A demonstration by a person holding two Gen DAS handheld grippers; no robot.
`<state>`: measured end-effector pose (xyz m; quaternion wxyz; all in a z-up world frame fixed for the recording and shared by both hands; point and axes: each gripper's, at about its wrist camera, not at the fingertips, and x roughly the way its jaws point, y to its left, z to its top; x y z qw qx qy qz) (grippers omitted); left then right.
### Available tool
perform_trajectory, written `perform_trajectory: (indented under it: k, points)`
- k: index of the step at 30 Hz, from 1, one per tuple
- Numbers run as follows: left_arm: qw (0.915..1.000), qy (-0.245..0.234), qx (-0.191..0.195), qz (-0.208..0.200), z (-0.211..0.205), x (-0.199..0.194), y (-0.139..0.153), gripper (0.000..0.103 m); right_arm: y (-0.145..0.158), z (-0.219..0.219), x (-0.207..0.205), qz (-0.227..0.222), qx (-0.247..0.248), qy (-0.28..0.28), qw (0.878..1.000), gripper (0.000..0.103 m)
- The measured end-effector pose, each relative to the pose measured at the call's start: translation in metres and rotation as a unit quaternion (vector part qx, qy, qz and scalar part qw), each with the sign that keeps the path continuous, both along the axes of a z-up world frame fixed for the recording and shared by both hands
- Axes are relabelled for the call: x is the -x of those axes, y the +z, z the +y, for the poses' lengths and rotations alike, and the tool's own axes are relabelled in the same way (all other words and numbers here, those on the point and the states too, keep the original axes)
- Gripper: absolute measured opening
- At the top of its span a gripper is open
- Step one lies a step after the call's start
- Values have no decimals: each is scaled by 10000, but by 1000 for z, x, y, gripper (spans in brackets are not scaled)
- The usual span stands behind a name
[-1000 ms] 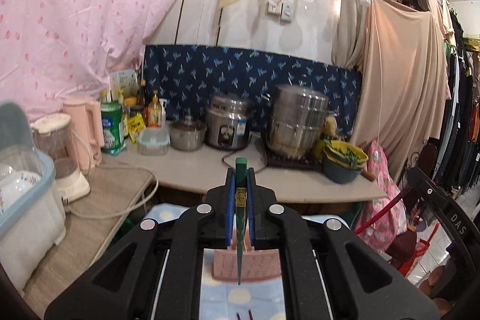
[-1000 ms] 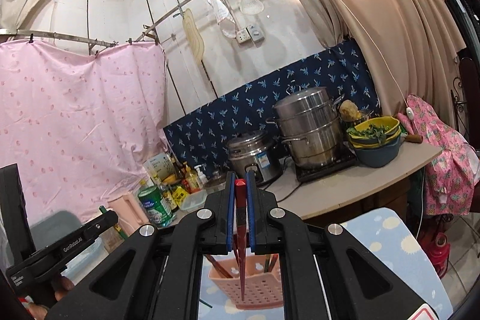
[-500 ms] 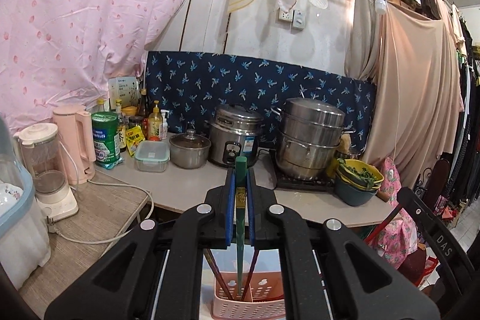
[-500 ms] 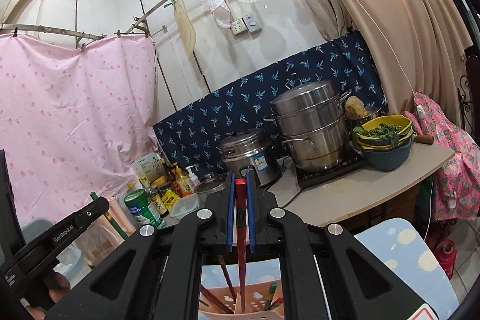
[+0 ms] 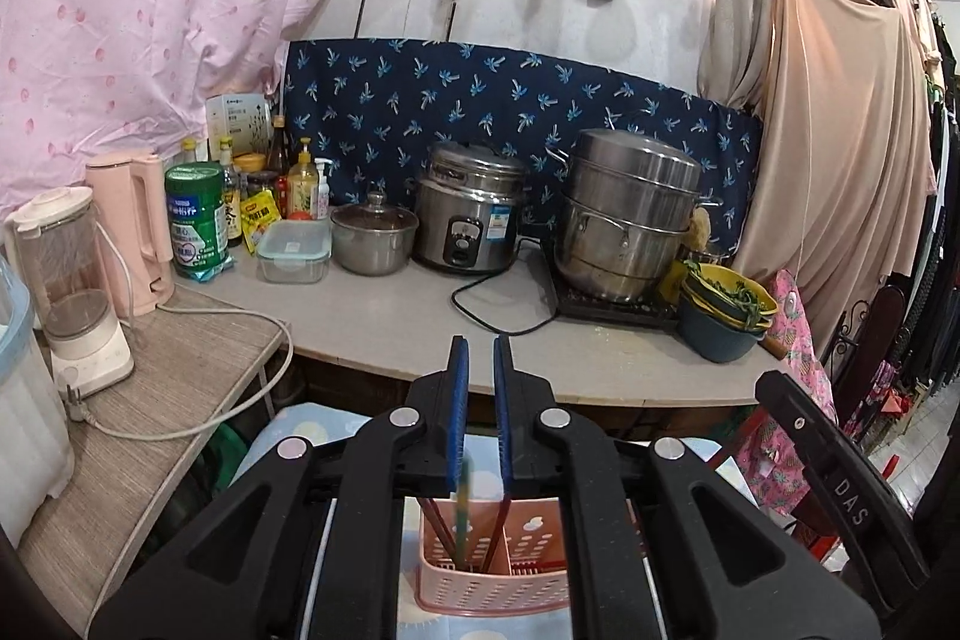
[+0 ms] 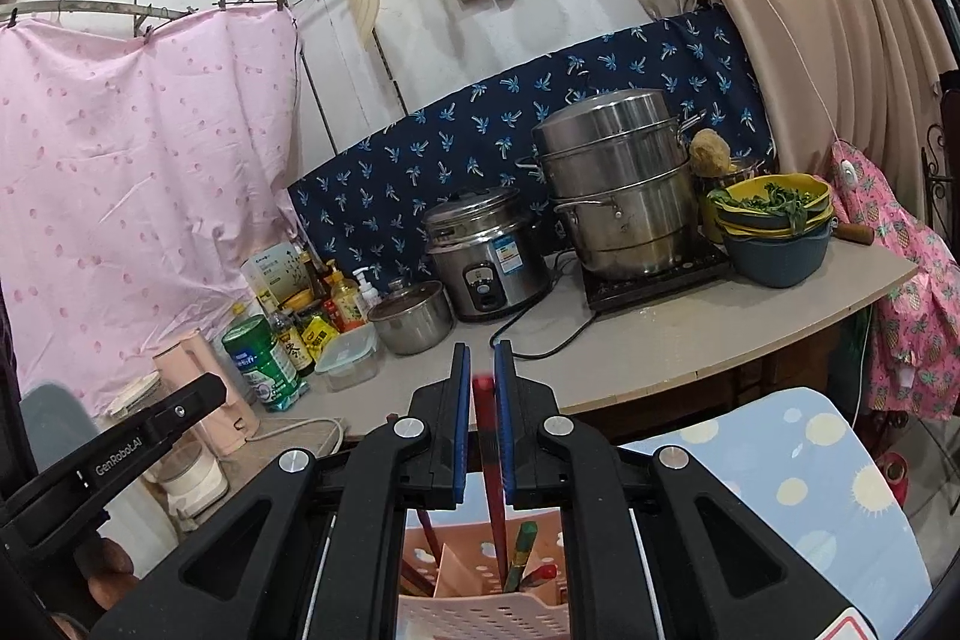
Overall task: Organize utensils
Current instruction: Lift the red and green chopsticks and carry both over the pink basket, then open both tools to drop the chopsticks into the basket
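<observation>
Left wrist view shows the left gripper (image 5: 478, 400) poised above a pink perforated utensil basket (image 5: 492, 574) that stands on a blue patterned cloth (image 5: 300, 430) in front of the cluttered kitchen desk (image 5: 384, 316). Its blue fingers (image 5: 459, 418) are opening, a narrow gap between them, and a blurred green chopstick (image 5: 462, 496) hangs just below them, its lower end already inside the basket's left compartment beside two dark red chopsticks (image 5: 435, 526); the fingers no longer seem to press on it, so it looks to be let go. Moving right, the right wrist view shows the right gripper (image 6: 480, 412) over the same basket (image 6: 480, 616), its fingers (image 6: 461, 412) also opening by a small gap, with a red chopstick (image 6: 487, 454) standing between them, apparently free of the pads. That chopstick runs almost straight up and down, top end up between the fingers, lower tip down in the compartment that holds a green-handled utensil (image 6: 521, 550). Judging from this, both sticks are at the point of delivery; whether more utensils remain outside the basket cannot be told, since none show on the desk or cloth.
</observation>
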<state>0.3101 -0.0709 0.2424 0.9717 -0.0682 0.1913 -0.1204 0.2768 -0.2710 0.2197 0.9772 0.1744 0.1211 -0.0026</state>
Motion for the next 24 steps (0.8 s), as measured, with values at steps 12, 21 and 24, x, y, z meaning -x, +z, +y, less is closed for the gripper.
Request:
perform_trajectory:
  k: [12,21,24]
  points:
    - [9995,-128,-159,224,-2,30,2,48,2,7,31,33,-7,112,9999,26]
    - [9986,-255,-356,306,1,71,4,50,0,24,75,116,206,198,9995,26]
    - [9979,-305,-412,389,2,85,0,50,-3,30,96,140,335,219,9991,27]
